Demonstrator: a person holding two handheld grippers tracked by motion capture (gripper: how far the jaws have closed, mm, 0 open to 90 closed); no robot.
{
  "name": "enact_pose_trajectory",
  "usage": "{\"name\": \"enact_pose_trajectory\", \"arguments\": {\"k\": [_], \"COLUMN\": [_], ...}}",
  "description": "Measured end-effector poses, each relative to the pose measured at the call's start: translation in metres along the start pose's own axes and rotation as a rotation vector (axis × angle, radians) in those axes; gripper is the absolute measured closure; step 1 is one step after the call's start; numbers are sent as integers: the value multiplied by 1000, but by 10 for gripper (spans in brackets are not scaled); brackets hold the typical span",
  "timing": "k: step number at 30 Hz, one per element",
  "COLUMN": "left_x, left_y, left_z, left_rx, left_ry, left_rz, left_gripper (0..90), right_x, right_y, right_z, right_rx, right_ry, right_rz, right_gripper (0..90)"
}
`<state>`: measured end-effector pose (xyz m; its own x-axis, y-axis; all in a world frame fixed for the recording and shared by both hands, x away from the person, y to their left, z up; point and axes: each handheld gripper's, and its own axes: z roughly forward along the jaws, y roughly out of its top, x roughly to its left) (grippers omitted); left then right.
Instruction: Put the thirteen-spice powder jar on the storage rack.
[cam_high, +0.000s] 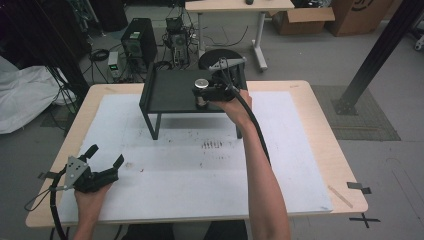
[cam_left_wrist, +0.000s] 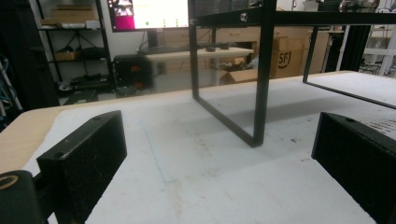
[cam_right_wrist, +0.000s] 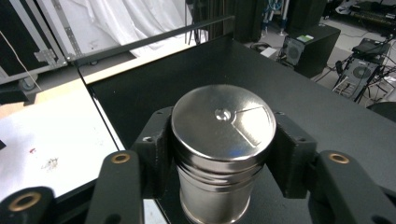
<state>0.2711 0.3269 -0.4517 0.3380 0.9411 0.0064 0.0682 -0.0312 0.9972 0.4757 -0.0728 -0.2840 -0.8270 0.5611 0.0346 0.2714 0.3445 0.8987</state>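
The right gripper (cam_high: 202, 94) was closed on the metal cylinder (cam_right_wrist: 222, 149), one jaw pressed against each side just below its lid. The cylinder stood upright at the front edge of the black stand (cam_high: 170, 90), which rested on the white mat (cam_high: 200, 170). The left gripper (cam_high: 104, 159) sat low at the mat's near-left corner, jaws wide apart and holding nothing.

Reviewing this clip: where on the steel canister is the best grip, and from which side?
Grip the canister around its round wall just below the wider lid, jaws on opposite sides, coming in level from the shelf's front edge. It stands upright and the lid's overhang would likely stop it slipping down. The right gripper already clasps it this way; the left gripper is open over the table.
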Motion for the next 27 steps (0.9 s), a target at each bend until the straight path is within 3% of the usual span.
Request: {"name": "enact_pose_trajectory", "arguments": {"k": [18, 22, 27], "left_x": [0, 0, 0], "left_y": [0, 0, 0], "left_z": [0, 0, 0], "left_rx": [0, 0, -1], "left_ry": [2, 2, 2], "left_rz": [1, 1, 1], "left_gripper": [37, 37, 37], "right_x": [-1, -1, 2], "right_y": [1, 1, 2], "right_z": [-13, -14, -18], "right_rx": [-42, -51, -68], "right_ry": [-13, -12, -31], "right_rz": [46, 50, 36], "right_gripper": [55, 3, 0]}}
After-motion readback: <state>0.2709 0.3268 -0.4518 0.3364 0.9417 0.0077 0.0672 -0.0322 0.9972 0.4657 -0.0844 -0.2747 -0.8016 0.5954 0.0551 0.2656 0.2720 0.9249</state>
